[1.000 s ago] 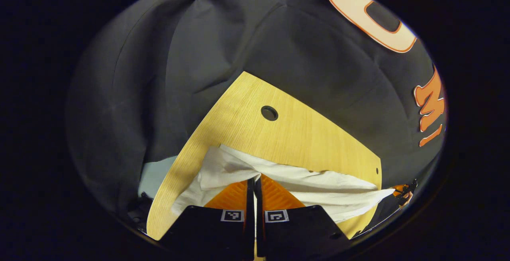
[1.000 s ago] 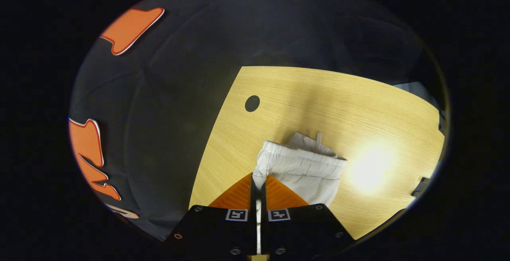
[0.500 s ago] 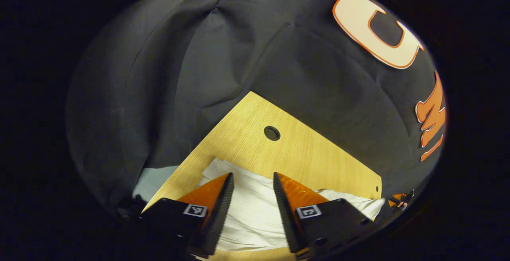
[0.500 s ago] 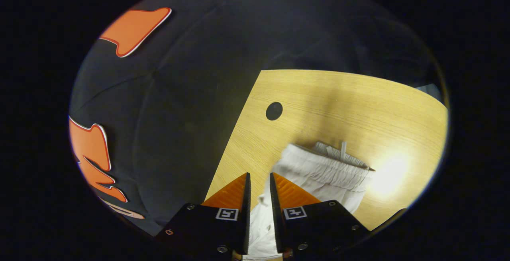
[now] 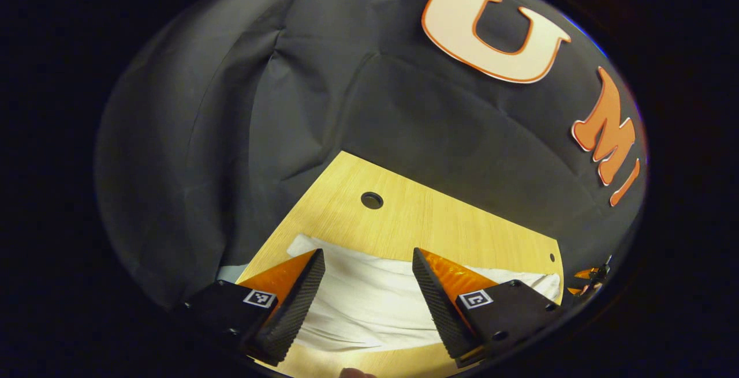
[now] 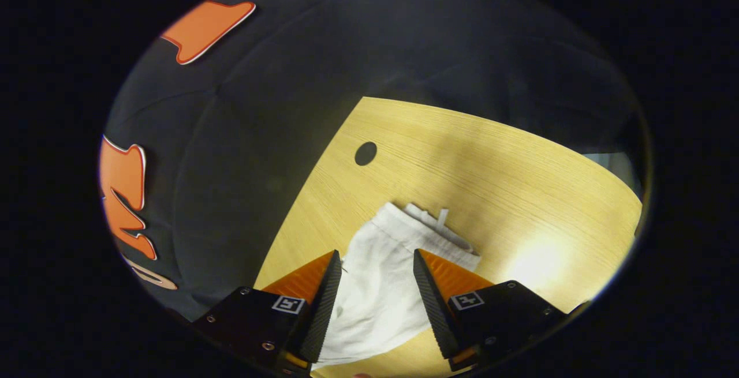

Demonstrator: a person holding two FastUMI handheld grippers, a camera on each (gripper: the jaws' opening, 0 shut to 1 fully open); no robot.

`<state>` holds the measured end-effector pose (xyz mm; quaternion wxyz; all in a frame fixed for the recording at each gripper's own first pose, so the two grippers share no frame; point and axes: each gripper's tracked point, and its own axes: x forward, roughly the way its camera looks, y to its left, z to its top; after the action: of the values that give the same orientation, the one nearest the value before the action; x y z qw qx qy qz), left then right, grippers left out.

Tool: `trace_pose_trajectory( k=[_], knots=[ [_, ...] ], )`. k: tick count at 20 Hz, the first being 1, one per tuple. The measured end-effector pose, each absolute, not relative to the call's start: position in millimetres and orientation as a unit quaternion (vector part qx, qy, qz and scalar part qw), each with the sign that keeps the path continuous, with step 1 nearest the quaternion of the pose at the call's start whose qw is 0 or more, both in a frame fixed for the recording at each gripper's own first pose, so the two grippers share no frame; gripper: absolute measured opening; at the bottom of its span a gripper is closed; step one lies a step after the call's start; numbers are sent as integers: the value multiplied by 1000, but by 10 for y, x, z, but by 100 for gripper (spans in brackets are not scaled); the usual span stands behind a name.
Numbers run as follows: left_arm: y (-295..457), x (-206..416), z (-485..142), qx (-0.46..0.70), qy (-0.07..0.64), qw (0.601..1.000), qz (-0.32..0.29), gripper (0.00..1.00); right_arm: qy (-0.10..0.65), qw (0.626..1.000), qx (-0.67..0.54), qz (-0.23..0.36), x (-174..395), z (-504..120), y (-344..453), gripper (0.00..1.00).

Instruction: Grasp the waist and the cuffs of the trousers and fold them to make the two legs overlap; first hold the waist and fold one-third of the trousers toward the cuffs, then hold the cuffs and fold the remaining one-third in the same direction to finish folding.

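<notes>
both grippers spread above white trousers on the table

left gripper view: the left gripper (image 5: 368,300) is seen nearest, its jaws spread wide with nothing held between them. just beyond and below the fingers the white trousers (image 5: 369,303) are laid flat across the wooden table (image 5: 415,222), running from left to right. farther off, a round hole (image 5: 372,199) is set in the tabletop. another gripper (image 5: 589,277) is glimpsed at the far right edge.

right gripper view: the right gripper (image 6: 375,291) is seen nearest, jaws likewise spread and holding nothing. the trousers (image 6: 381,285) lie between and beyond the fingers, the elastic waist (image 6: 430,231) at their far end with a drawstring (image 6: 441,218) poking out. the hole (image 6: 365,153) lies farther left.
</notes>
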<state>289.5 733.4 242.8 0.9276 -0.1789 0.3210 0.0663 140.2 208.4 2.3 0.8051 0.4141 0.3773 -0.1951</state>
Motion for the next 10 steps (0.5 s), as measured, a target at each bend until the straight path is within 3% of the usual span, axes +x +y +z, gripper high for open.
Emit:
trace_pose_trajectory(
  k=[10],
  knots=[
    [6571,2190,2404,-132,387,913,-15,99,431,772,422,-201,982,-493,2035,80]
  ],
)
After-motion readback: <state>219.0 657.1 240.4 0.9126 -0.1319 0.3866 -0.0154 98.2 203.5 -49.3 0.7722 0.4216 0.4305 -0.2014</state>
